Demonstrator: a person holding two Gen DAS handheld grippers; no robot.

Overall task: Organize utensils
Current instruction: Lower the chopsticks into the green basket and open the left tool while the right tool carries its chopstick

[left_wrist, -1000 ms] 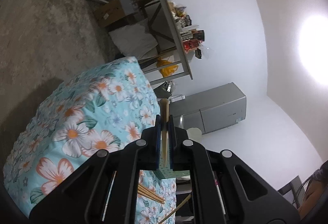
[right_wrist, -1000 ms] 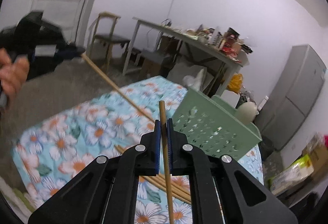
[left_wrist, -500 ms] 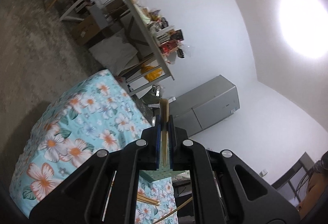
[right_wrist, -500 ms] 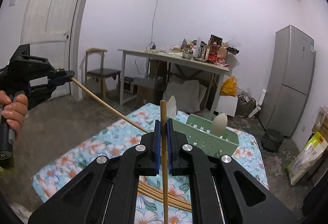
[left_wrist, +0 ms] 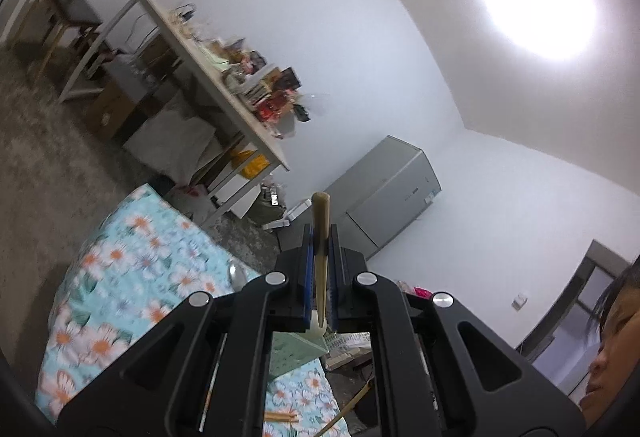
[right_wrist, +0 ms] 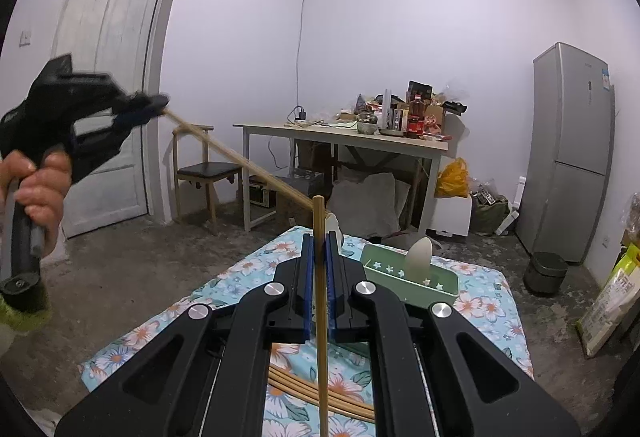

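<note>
My left gripper (left_wrist: pixel 320 249) is shut on a wooden chopstick (left_wrist: pixel 320 237), raised high and tilted up toward the wall. In the right wrist view it shows at far left (right_wrist: pixel 154 105), its chopstick (right_wrist: pixel 240 161) slanting down toward the green perforated basket (right_wrist: pixel 408 283). My right gripper (right_wrist: pixel 319 257) is shut on another wooden chopstick (right_wrist: pixel 320 317), held above the floral-cloth table (right_wrist: pixel 248 269). The basket stands on the cloth and holds white spoons (right_wrist: pixel 418 257). Several loose chopsticks (right_wrist: pixel 304 389) lie on the cloth under my right gripper.
A cluttered desk (right_wrist: pixel 344 133) and a chair (right_wrist: pixel 204 169) stand behind the table. A grey fridge (right_wrist: pixel 568 153) is at the right, a white door (right_wrist: pixel 108 97) at the left. A person's face (left_wrist: pixel 612 333) shows at the right edge.
Both grippers have risen and tipped upward with their chopsticks. The table and basket have dropped lower in both views. The left gripper now sits higher at the left of the right view.
</note>
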